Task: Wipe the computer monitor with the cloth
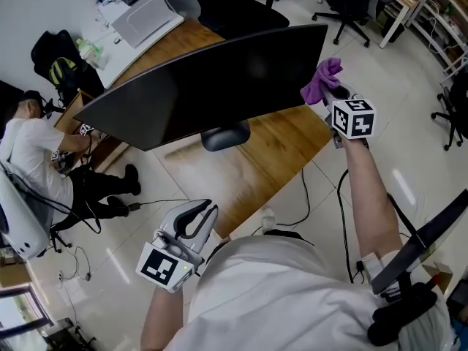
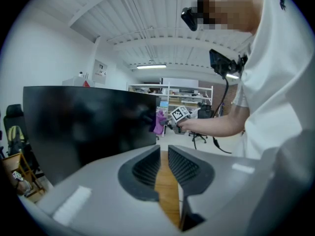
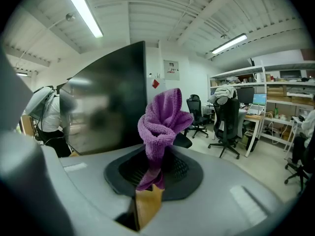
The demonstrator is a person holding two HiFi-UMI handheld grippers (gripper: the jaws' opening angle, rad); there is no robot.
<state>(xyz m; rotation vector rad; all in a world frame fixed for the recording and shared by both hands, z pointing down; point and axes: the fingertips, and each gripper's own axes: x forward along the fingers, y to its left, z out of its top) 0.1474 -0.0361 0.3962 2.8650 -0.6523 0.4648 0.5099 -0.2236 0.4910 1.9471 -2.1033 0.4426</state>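
Hanging out of the right gripper point(image 1: 333, 91), the purple cloth point(image 1: 324, 79) is bunched into a fat twisted wad. In the right gripper view both jaws are clamped tight on the cloth's lower end and the rest of it pokes up past the tips. It sits right at the right-hand edge of the monitor point(image 1: 212, 86), up near the top corner. I honestly can't tell if it's touching the screen or just beside it.

The monitor is a big dark curved one and the screen is black. It stands on an oval foot point(image 1: 225, 135) on a wooden desk point(image 1: 270, 159).

The left gripper point(image 1: 199, 218) is held low and near the person's body, well apart from the monitor and out past the desk's front edge. Its 2 jaws are only a narrow slit apart with nothing between them. In the left gripper view you just see a strip of the wood through the gap.

Further out, a white table point(image 1: 139, 20) with a keyboard on it butts against the far end of the desk. A person in a white shirt point(image 1: 33, 148) sits on the floor at the left. There are black office chairs point(image 1: 344, 2) at the back.
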